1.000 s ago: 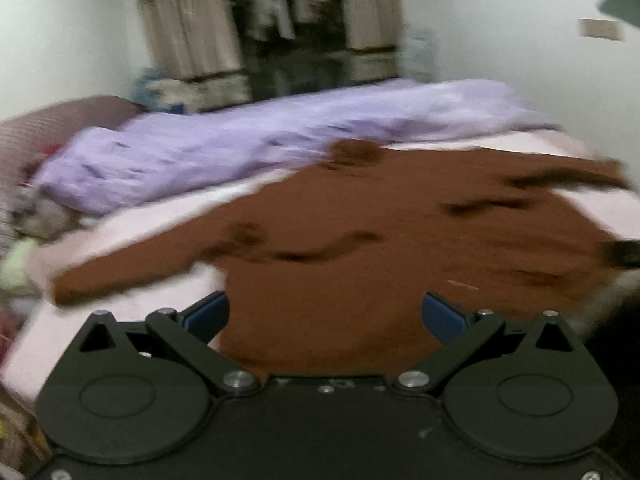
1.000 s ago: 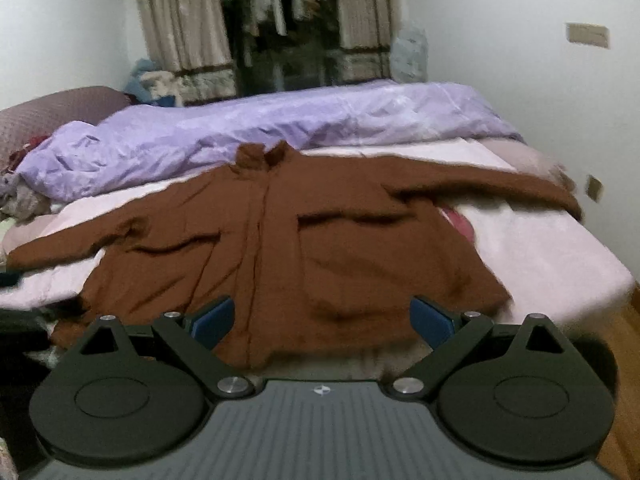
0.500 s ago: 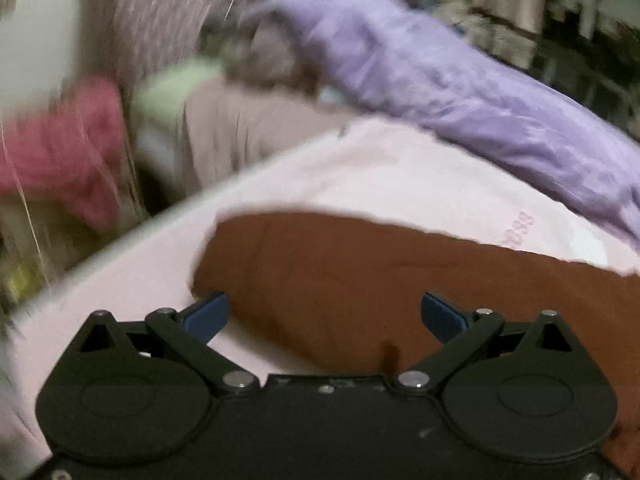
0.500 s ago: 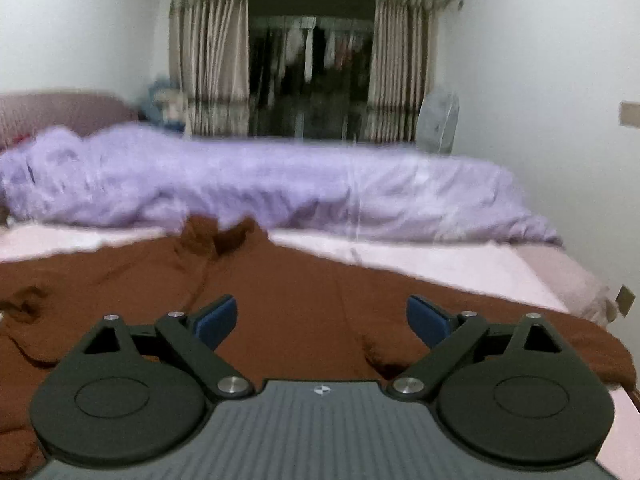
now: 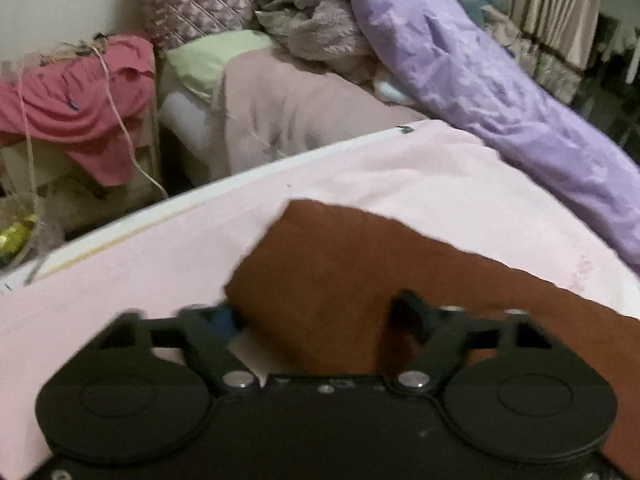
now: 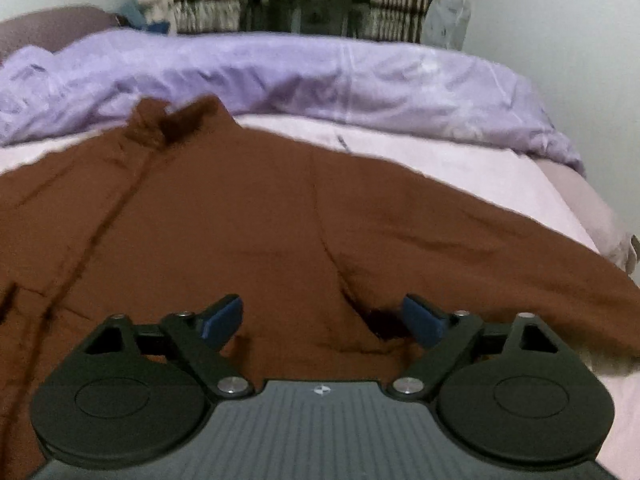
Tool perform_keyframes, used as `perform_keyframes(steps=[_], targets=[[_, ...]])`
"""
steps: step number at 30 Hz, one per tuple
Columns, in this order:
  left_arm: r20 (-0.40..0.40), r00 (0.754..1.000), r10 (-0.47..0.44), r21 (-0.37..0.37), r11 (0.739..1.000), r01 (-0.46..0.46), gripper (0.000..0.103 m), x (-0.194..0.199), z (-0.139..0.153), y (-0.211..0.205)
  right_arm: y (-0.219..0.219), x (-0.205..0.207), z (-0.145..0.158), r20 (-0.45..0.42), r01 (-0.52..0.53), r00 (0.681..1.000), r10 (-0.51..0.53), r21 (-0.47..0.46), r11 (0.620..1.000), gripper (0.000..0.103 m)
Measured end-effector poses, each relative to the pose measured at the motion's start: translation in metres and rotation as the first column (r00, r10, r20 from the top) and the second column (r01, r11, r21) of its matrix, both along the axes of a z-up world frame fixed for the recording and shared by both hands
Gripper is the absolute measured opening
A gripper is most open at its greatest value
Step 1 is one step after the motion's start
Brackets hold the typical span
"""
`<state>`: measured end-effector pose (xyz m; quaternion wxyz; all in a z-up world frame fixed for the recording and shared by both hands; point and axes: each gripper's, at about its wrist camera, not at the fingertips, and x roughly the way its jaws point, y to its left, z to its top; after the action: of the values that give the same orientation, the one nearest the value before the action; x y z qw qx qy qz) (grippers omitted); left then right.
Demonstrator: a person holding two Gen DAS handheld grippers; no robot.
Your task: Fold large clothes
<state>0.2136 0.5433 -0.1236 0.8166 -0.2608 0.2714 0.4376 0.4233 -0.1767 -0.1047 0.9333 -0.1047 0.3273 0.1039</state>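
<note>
- Pink bedsheet [image 5: 420,168] covers the bed we work on, with a purple duvet [image 6: 320,76] bunched along its far edge and curtains behind.
- Our brown coat [image 6: 240,220] lies spread flat across the sheet, collar toward the duvet, 1 sleeve running toward each side edge of the bed.
- Our left gripper [image 5: 320,320] sits over the cuff end of the left sleeve [image 5: 340,272], near the bed's left edge. Its jaws have just been closing, with the cloth between them but not yet pinched.
- Our right gripper [image 6: 322,316] hangs wide over the coat where the right sleeve joins the body, closing slightly, gripping nothing.
- We judge 2 risks: the left jaws may catch the sheet along with the cuff, or bite only 1 layer, so the sleeve slips.
- Uneven pulls from the 2 grippers could drag the whole coat askew.
</note>
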Motion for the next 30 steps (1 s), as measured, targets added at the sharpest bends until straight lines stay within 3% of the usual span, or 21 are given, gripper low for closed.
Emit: perform_keyframes(steps=[1,2,4,6,9,15,18,23,25,29,30], targets=[[-0.019,1.000,-0.006,0.001,1.000,0.006,0.067,0.005,0.001,-0.001,-0.002,0.004,-0.003,0.002,-0.005,1.000,0.005,-0.022,1.000,0.094],[-0.032,0.999,-0.030,0.014,0.999,0.031,0.051,0.008,0.002,-0.003,-0.005,0.007,-0.005,0.004,-0.011,1.000,0.011,-0.050,0.999,0.093],[-0.032,0.998,-0.049,0.009,0.999,0.049,0.037,0.014,0.005,-0.006,-0.014,0.016,-0.007,-0.007,0.028,1.000,-0.029,-0.080,0.996,0.093],[0.002,0.999,-0.039,-0.014,0.999,0.039,0.020,0.013,0.011,-0.006,-0.029,0.021,-0.004,-0.029,0.067,0.997,-0.067,-0.023,0.997,0.093],[0.051,0.998,-0.045,0.031,0.999,0.044,0.015,0.018,0.032,-0.020,-0.042,0.025,0.000,-0.035,0.106,0.994,-0.106,0.017,0.994,0.093],[0.043,0.971,-0.234,0.181,0.958,0.223,0.015,0.084,0.073,-0.112,-0.059,0.021,-0.002,-0.038,0.110,0.993,-0.109,0.024,0.994,0.093],[0.069,0.956,-0.284,0.160,0.949,0.271,0.014,0.127,0.083,-0.156,-0.067,0.019,-0.001,-0.027,0.137,0.990,-0.137,0.013,0.990,0.093],[0.034,0.904,-0.426,0.261,0.877,0.404,0.013,0.184,0.099,-0.249,-0.103,0.021,0.005,-0.042,0.210,0.978,-0.206,0.120,0.970,0.093],[0.031,0.884,-0.466,0.294,0.850,0.438,0.013,0.204,0.108,-0.296,-0.112,0.022,0.005,-0.038,0.248,0.969,-0.245,0.122,0.961,0.093],[0.057,0.785,-0.616,0.318,0.757,0.571,0.013,0.241,0.113,-0.391,-0.122,0.029,0.005,-0.013,0.315,0.949,-0.316,0.118,0.942,0.093],[0.054,0.751,-0.658,0.332,0.721,0.608,0.013,0.249,0.111,-0.423,-0.122,0.032,0.003,-0.010,0.319,0.948,-0.319,0.101,0.942,0.093]])
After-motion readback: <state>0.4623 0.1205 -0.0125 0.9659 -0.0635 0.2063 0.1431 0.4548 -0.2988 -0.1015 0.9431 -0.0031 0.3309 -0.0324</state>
